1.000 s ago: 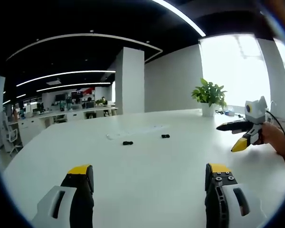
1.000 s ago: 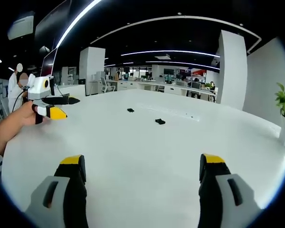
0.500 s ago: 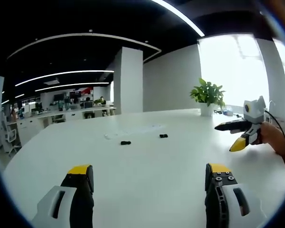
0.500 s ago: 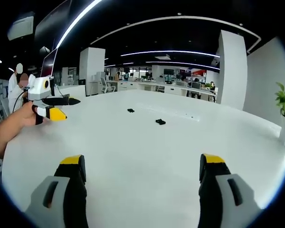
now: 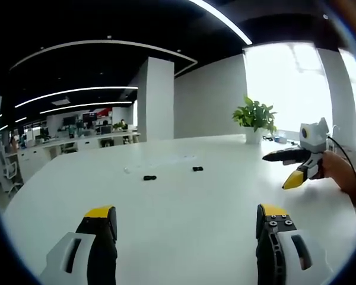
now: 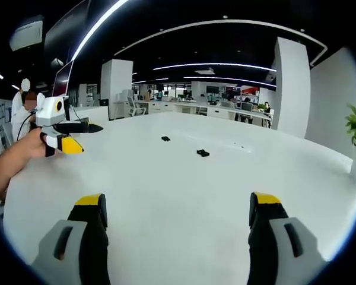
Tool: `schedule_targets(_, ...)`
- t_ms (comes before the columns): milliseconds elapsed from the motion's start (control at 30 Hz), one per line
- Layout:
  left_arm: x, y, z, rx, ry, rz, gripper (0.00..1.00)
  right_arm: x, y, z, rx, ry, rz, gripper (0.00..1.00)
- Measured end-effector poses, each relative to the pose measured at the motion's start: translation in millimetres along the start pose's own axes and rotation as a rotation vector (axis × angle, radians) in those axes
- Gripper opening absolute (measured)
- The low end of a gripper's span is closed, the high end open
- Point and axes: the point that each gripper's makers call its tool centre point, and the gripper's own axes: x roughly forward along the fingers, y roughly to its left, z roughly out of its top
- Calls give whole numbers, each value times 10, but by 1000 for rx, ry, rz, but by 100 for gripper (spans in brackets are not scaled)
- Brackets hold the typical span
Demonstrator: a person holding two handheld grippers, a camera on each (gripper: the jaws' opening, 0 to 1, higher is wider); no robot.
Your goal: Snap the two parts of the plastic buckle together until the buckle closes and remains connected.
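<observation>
Two small black buckle parts lie apart on the white table [image 5: 184,208], far ahead of both grippers. In the left gripper view they are the left part [image 5: 149,177] and the right part [image 5: 197,168]. The right gripper view has them at the left part [image 6: 165,139] and the right part [image 6: 203,153]. My left gripper [image 5: 181,217] is open with nothing between its yellow-tipped jaws; it also hangs over the table's left side [image 6: 90,139]. My right gripper [image 6: 178,205] is open and holds nothing; a hand holds it at the right [image 5: 275,172].
A potted plant [image 5: 255,116] stands on the table's far edge by a bright window. A white pillar [image 5: 154,98] and office desks lie beyond. The person's forearm [image 6: 6,163] reaches in from the left. Bare white table surface [image 6: 184,184] lies between the grippers and the buckle parts.
The left gripper view has swung a little, so its whole scene slid left. The buckle parts lie as before. Both grippers stay open.
</observation>
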Motion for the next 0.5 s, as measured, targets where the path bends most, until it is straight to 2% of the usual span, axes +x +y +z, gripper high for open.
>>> schedule_targets(33, 6, 10, -66, 10, 38, 7, 99, -7, 11, 3, -2, -1, -3, 100)
schedule_targets(100, 21, -60, -56, 19, 37, -7, 99, -31, -10, 47, 2, -18, -20, 100)
schedule_targets(233, 2, -130, 7, 8, 15, -20, 99, -21, -7, 70, 14, -21, -4, 100)
schedule_targets(333, -6, -103, 27, -2, 6, -20, 99, -36, 16, 81, 20, -26, 8, 100)
schedule_targets(400, -15, -50, 72, -37, -20, -14, 99, -60, -8, 125, 28, -47, -2, 100)
schedule_targets(500, -44, -21, 95, -65, -22, -26, 99, -97, -56, 145, 38, -51, -10, 100)
